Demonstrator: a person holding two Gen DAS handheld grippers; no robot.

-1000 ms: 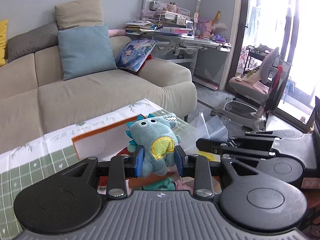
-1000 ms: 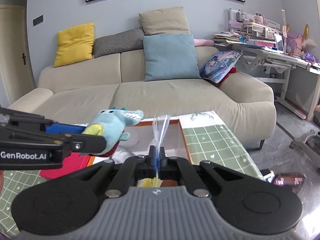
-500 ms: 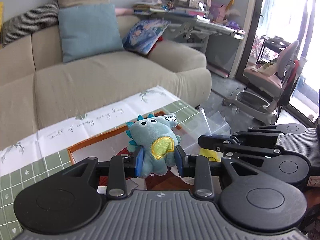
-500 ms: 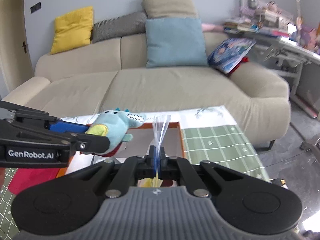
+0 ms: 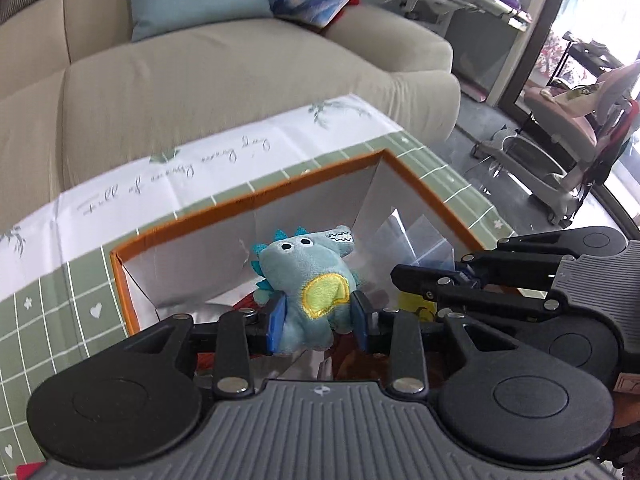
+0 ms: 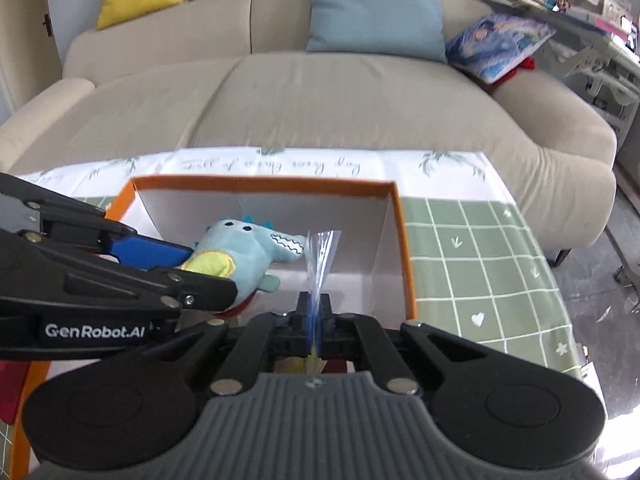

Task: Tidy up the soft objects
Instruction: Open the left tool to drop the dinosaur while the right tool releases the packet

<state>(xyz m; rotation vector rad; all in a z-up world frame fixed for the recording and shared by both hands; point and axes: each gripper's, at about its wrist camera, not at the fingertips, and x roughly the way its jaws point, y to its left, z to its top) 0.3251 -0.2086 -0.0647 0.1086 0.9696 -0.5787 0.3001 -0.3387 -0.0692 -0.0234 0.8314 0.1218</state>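
Note:
My left gripper (image 5: 318,322) is shut on a light blue plush dinosaur (image 5: 310,280) with a yellow belly patch, held over the open orange-rimmed box (image 5: 424,184). The toy also shows in the right wrist view (image 6: 240,252), with the left gripper (image 6: 200,276) coming in from the left. My right gripper (image 6: 315,316) is shut on the edge of a clear plastic bag (image 6: 320,252), just right of the toy; it also shows in the left wrist view (image 5: 452,276), with the bag (image 5: 416,240) beside it. A yellow item (image 5: 416,306) lies under the bag.
The box (image 6: 400,240) has white inner walls and stands on a green checked tablecloth (image 6: 480,256). A beige sofa (image 6: 340,92) with cushions runs behind the table. A red item (image 6: 12,384) lies left of the box. A desk and chair stand at the right.
Both grippers have tilted down and dropped toward the box. The dinosaur and the bag now hang inside the box opening instead of above its rim.

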